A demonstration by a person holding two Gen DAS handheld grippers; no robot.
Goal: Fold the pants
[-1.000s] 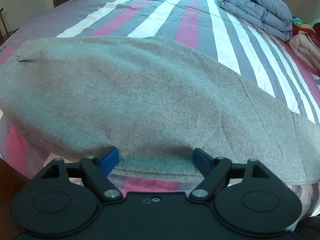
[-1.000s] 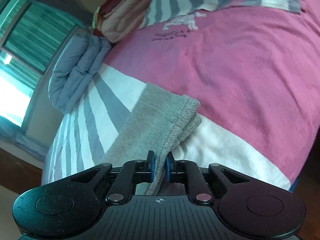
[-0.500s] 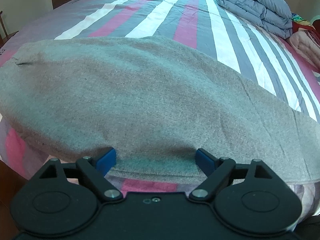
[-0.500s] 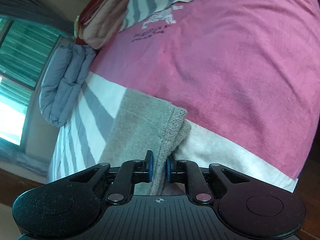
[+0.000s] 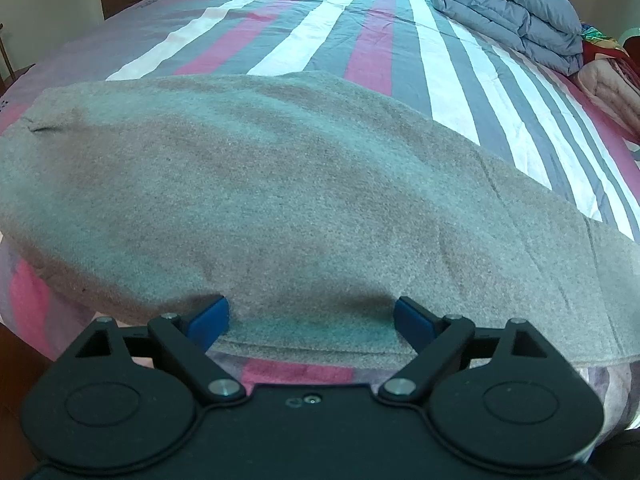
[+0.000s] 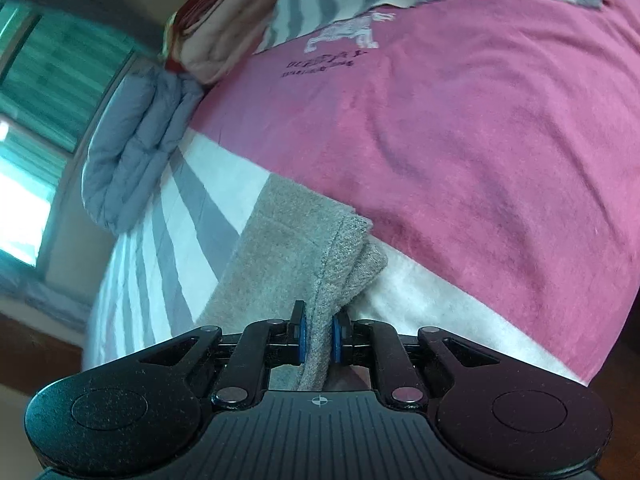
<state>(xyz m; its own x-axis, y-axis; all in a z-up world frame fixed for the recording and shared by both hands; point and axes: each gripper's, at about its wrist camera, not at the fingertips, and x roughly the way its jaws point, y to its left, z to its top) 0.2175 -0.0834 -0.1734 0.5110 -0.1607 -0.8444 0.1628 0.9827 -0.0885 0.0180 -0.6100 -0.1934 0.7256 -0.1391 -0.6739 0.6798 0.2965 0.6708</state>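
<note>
The grey pants (image 5: 280, 184) lie spread across the striped bed, reaching from the left edge to the right edge of the left wrist view. My left gripper (image 5: 310, 316) is open, with its blue fingertips (image 5: 210, 316) pushed under the near hem of the pants. In the right wrist view the pants' cuff end (image 6: 304, 248) lies doubled over on the bed. My right gripper (image 6: 318, 338) is shut on this cuff end, with the fabric pinched between the blue pads.
The bed sheet (image 5: 360, 32) has pink, grey and white stripes. A folded grey-blue duvet (image 5: 512, 8) lies at the far right, with pink and red blankets (image 5: 612, 80) beside it. The duvet (image 6: 136, 148) and a window (image 6: 36, 120) show in the right wrist view.
The left gripper has shifted only slightly and stays open under the hem. The right gripper, still shut on the cuff, has swung so the bed and duvet shift in its view.
</note>
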